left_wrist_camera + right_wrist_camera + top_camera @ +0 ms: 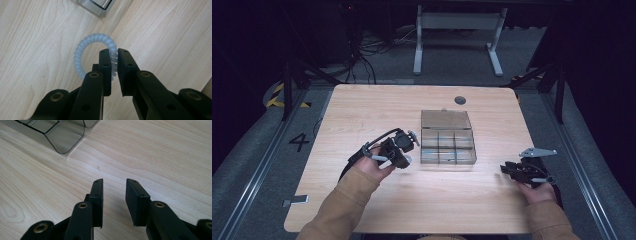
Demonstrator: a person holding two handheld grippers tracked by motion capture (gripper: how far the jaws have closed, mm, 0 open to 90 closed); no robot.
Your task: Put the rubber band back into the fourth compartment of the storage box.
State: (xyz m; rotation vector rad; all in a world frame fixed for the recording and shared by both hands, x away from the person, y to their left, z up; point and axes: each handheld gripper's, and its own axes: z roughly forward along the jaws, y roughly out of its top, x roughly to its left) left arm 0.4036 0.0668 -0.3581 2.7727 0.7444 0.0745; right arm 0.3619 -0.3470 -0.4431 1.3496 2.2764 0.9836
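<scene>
One thin side of the pale spiral hair tie point(93, 55) sits pinched in the left gripper point(113, 53) over the table point(37, 37) beside the clear compartment box point(447, 137), so it could spring free, while the right gripper point(114, 183) rests parted and empty.

The high cam sits above my side, looking forward and down over the whole desk point(362, 110). My left claw point(113, 53) cam rides super close, staring down at the wood past a corner of the clear box point(96, 6). My right claw point(113, 183) cam is low, also catching that box's corner.
</scene>
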